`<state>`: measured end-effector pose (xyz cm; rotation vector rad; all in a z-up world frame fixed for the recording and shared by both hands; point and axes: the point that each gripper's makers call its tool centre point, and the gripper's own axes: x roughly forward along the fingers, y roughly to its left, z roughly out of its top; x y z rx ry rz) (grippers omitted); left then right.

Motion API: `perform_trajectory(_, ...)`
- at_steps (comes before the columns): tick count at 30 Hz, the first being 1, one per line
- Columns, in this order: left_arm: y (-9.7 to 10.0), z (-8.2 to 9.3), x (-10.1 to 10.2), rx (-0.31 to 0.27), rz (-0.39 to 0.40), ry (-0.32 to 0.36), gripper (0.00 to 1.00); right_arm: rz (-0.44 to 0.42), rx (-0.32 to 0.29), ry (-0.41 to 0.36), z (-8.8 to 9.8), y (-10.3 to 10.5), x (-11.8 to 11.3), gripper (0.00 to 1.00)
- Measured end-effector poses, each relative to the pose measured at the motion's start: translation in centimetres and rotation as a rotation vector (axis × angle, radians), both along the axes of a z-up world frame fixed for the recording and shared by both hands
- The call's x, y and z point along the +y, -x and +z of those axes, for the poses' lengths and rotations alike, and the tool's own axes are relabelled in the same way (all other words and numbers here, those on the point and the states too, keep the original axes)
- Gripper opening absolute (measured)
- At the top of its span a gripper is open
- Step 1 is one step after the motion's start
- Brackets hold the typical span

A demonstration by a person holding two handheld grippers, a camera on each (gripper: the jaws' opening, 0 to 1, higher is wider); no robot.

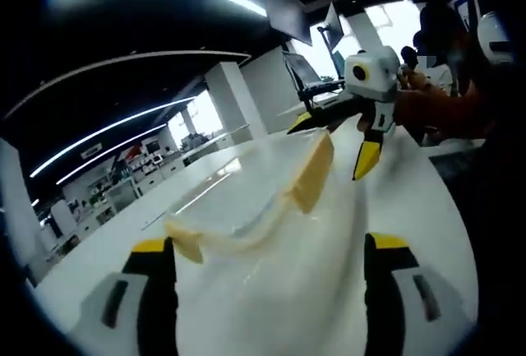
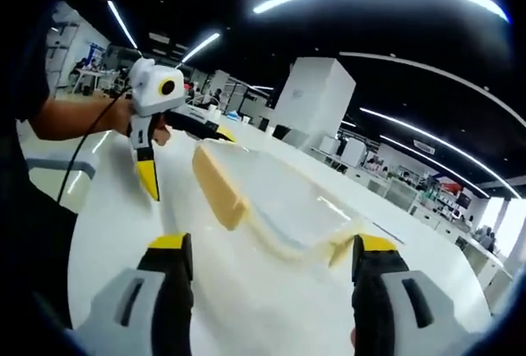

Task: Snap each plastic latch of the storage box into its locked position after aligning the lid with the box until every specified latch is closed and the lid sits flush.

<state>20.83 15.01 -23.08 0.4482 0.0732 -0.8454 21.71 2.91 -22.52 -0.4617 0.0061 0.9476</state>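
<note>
A translucent storage box [image 1: 246, 200] with its lid on lies on the white table [image 1: 107, 249]. A cream latch [image 1: 312, 173] sits at its far end and another [image 1: 186, 247] at the near corner. My left gripper [image 1: 269, 245] is open, its yellow-tipped jaws straddling the near end. The right gripper [image 1: 333, 146] stands open at the far end, by the far latch. In the right gripper view the same box [image 2: 283, 196] runs away from my open right gripper [image 2: 271, 242], with one latch [image 2: 220, 185] ahead and one [image 2: 341, 251] close by. The left gripper [image 2: 187, 163] is open beyond it.
A person's hand and sleeve [image 1: 436, 109] hold the right gripper; an arm [image 2: 74, 117] holds the left one. The table edge [image 1: 448, 200] runs close on the right. A white pillar [image 2: 316, 101], desks and shelves stand in the background.
</note>
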Motion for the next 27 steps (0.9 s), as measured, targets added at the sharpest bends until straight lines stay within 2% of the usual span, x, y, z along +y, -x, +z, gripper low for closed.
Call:
perform_trajectory(3, 0.2, 0.1, 0.1, -0.009, -0.002, -0.009, 0.94, 0.006, -0.001, 0.006, 0.0, 0.1, 0.0, 0.79)
perform_trajectory(5, 0.2, 0.7, 0.2, -0.032, 0.004, 0.005, 0.95, 0.006, -0.005, 0.011, 0.1, 0.0, -0.2, 0.74)
perform_trajectory(9, 0.3, 2.3, -0.2, -0.059, -0.014, 0.032, 0.95, 0.023, -0.016, -0.036, 2.0, 0.4, -0.3, 0.71)
perform_trajectory(11, 0.4, 3.1, -0.8, -0.067, -0.033, 0.058, 0.95, 0.03, -0.023, -0.033, 2.4, 0.5, -0.1, 0.71)
perform_trajectory(13, 0.5, 3.4, -1.2, -0.074, -0.042, 0.056, 0.93, 0.036, -0.034, -0.025, 2.6, 0.6, 0.1, 0.71)
perform_trajectory(16, 0.5, 3.4, -1.3, -0.076, -0.046, 0.054, 0.92, 0.077, -0.057, 0.011, 2.4, 1.1, 1.1, 0.7)
perform_trajectory(17, 0.7, 3.4, -2.3, -0.082, -0.078, 0.031, 0.91, 0.081, -0.06, 0.024, 2.3, 1.1, 1.3, 0.7)
perform_trajectory(20, 0.9, 3.0, -2.8, -0.084, -0.098, 0.003, 0.91, 0.099, -0.07, 0.064, 1.6, 1.3, 1.9, 0.7)
perform_trajectory(27, 1.0, 2.0, -3.2, -0.046, -0.119, -0.001, 0.9, 0.132, -0.059, 0.072, 0.9, 1.5, 2.7, 0.67)
